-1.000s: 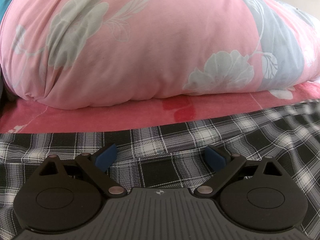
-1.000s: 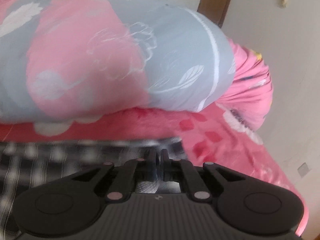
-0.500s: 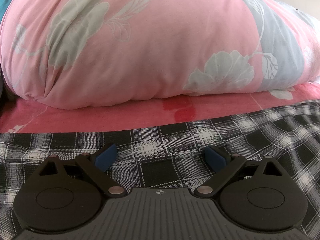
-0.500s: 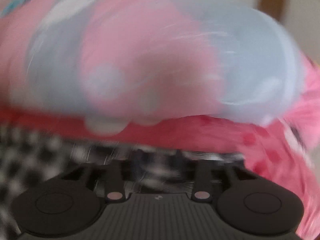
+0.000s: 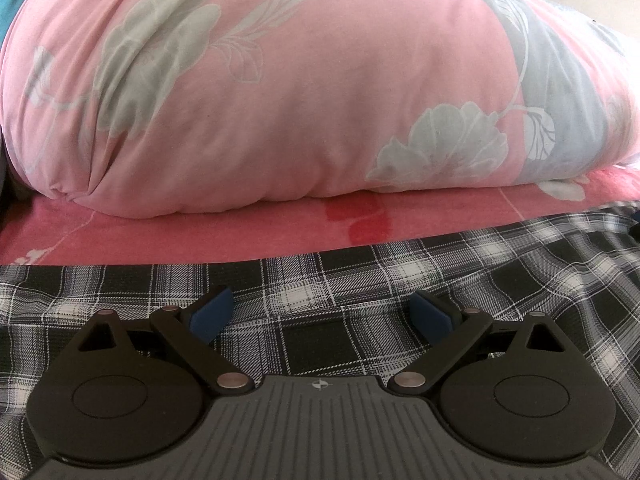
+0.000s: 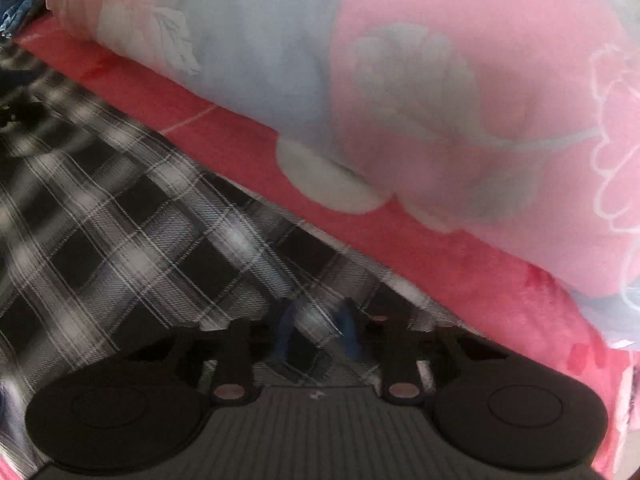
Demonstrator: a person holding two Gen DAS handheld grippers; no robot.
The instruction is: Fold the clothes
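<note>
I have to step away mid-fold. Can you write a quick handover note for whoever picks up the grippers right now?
Left gripper: open, empty, low over the plaid garment.
Right gripper: jaws closing over plaid cloth near its edge; picture blurred, grip not confirmed.
Garment lies spread on the red bedsheet, in front of the pink floral quilt.
Done: no fold visible yet.
Left: secure the edge, then fold.

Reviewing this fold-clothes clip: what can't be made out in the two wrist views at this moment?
- Plaid garment, left wrist view: its type and outline, cut off by the frame and hidden under the left gripper.
- Right gripper, right wrist view: its jaws are closing over the plaid cloth, but motion blur hides whether the pads press it.
- Floral quilt: its full extent, cropped.
</note>
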